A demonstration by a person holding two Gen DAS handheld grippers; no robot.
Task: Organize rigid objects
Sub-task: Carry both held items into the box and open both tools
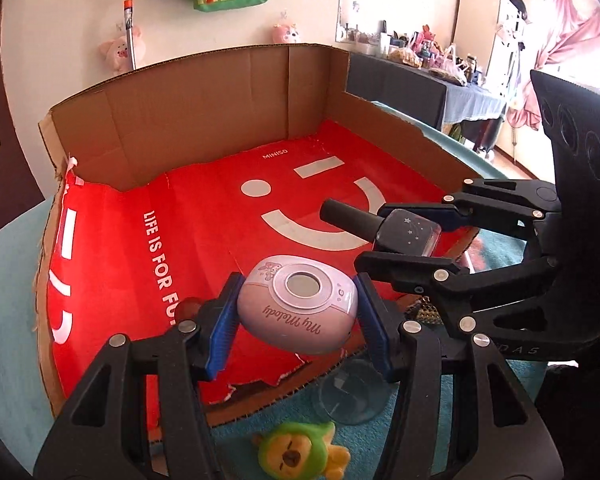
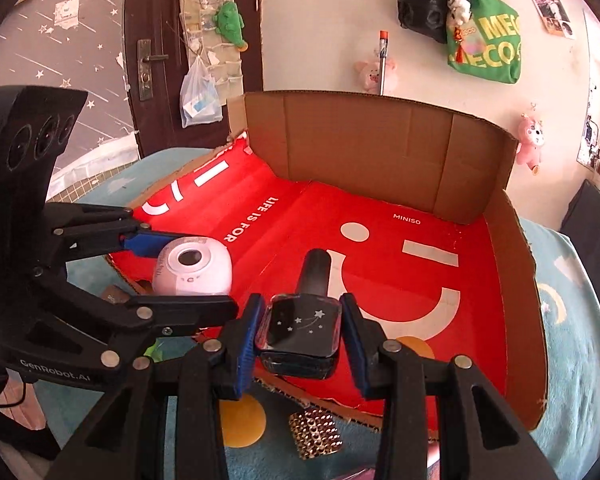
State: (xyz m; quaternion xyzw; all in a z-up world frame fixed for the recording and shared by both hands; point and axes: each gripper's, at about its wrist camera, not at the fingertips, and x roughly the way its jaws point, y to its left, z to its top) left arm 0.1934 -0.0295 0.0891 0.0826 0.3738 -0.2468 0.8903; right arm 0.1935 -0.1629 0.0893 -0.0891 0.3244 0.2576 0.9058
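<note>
Red printed lining covers the floor of the cardboard tray, whose brown walls stand at the far side and whose near edge is torn. Left tongs are clenched on a lilac egg-shaped device marked "My Melody", blue pads pressing both of its sides; it hangs above the tray's near edge. Right tongs grip a dark nail-polish bottle with star decoration, black cap pointing into the tray, held above the lining just beside the left tongs. Below, on the teal surface in front of the tray, lie a green-and-yellow plush toy, a clear round lid and a gold studded object.
</note>
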